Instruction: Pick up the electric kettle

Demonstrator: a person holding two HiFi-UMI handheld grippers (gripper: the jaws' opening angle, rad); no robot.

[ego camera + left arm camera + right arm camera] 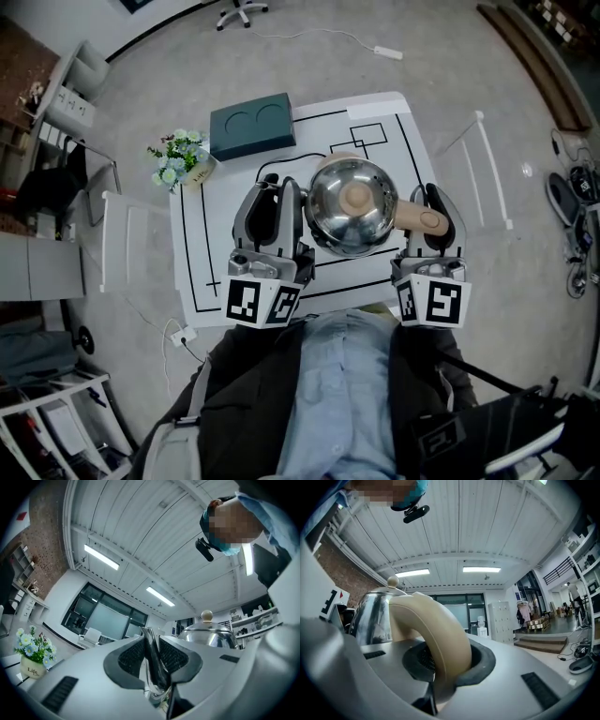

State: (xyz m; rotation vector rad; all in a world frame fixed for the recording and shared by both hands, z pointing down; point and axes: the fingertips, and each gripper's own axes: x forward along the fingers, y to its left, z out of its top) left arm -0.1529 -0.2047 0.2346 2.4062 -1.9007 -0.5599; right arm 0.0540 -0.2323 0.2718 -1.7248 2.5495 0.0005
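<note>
The white table (375, 122) with black lines stands on a grey floor (469, 75). At its far left corner there are a green box (250, 125) and a small flower pot (178, 161). The steel electric kettle (339, 223) is over the middle of the table, between my 2 tools. My left tool (277, 189) is closed on the thin metal spout (151, 648). My right tool (431, 202) grips the beige handle (440, 630) on the right side of the kettle.
</note>
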